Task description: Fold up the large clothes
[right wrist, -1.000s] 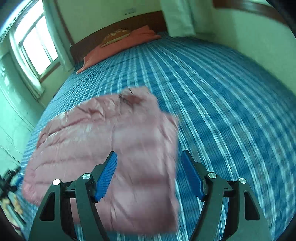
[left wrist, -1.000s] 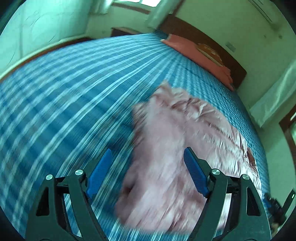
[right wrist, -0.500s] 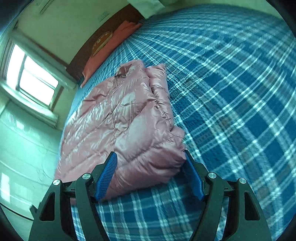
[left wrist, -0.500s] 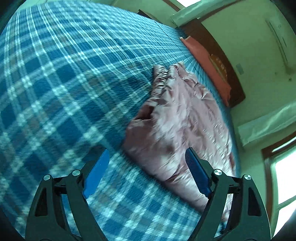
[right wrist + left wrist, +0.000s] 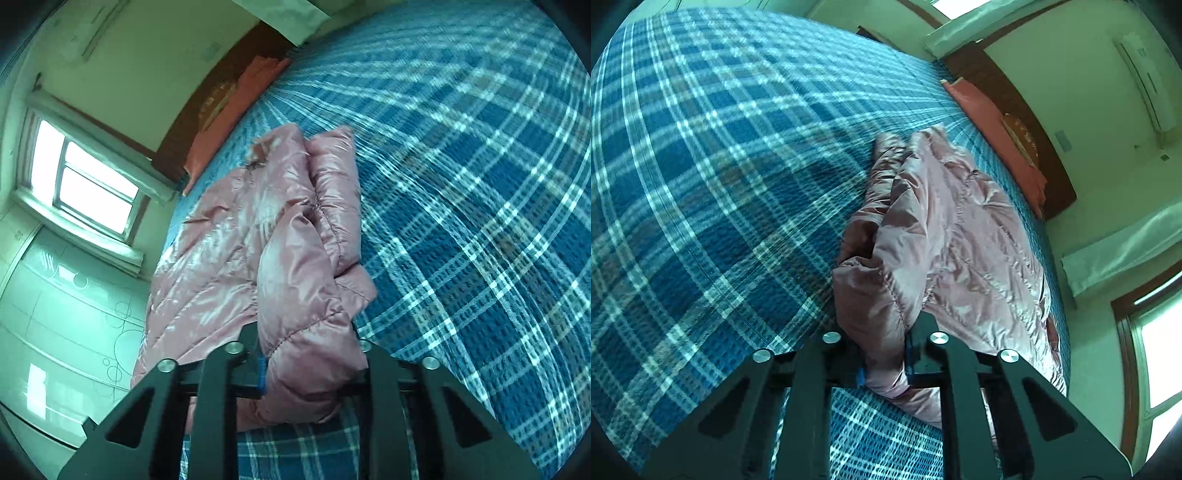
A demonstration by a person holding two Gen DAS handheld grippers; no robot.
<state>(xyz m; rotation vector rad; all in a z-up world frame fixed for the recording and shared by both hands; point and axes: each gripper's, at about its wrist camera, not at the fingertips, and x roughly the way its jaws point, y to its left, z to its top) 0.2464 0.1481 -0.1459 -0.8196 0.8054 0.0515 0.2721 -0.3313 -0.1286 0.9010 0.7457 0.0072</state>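
Closing grip, left: the left gripper has its jaws closing on a puffy corner of the pink padded jacket; the fabric bulges between the blue pads and is pinched there.
Closing grip, right: the right gripper has its jaws closing on another bunched edge of the same jacket, a thick fold filling the gap and pressed between its pads.
Surface: a bed covered with a blue cloth checked in white, reaching under both grippers and far out to the sides.
Jacket position: it lies on the bed, starting right at the gripper fingers and stretching away toward the head of the bed; in the left wrist view it runs up and right, in the right wrist view up and left. A doubled-over sleeve or flap rests on top along one edge.
Beyond the jacket: an orange-red pillow lies at the head of the bed against a dark wooden headboard.
Room: pale walls, a bright window with a wooden frame, light curtains, and an air conditioner high on the wall.
Side wall: glossy pale wardrobe doors with circle patterns stand beside the bed.
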